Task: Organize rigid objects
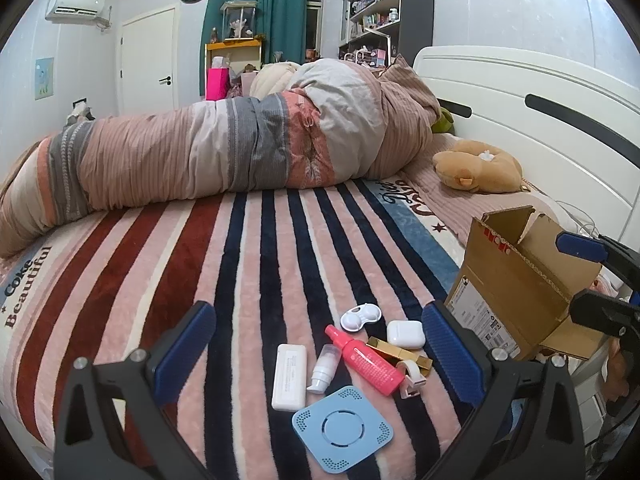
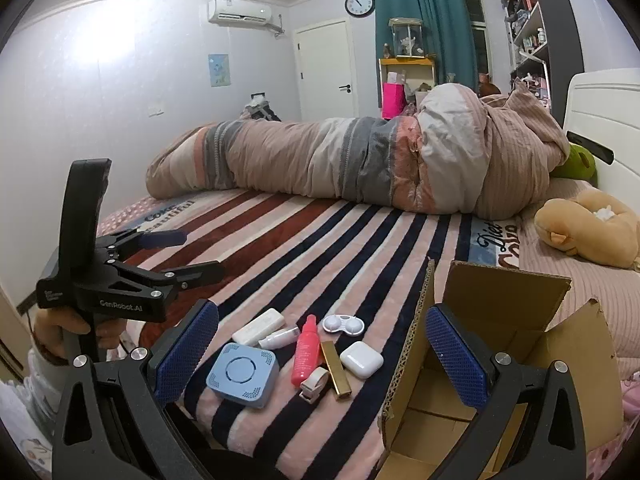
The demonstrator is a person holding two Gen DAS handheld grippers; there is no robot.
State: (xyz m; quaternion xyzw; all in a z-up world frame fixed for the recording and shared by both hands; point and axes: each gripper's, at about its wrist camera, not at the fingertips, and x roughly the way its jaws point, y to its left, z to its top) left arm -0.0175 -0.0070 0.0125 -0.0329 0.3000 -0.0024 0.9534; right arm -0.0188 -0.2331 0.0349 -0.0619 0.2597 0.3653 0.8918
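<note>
Small items lie together on the striped blanket: a pink spray bottle, a white power bank, a blue square device, a white earbud case, a gold bar, a white contact lens case, a small white pump bottle and a tape dispenser. An open cardboard box stands to their right. My left gripper is open above the items. My right gripper is open, its right finger over the box.
A rolled duvet lies across the far side of the bed. A brown plush toy rests near the white headboard. Shelves, a curtain and a door stand behind the bed.
</note>
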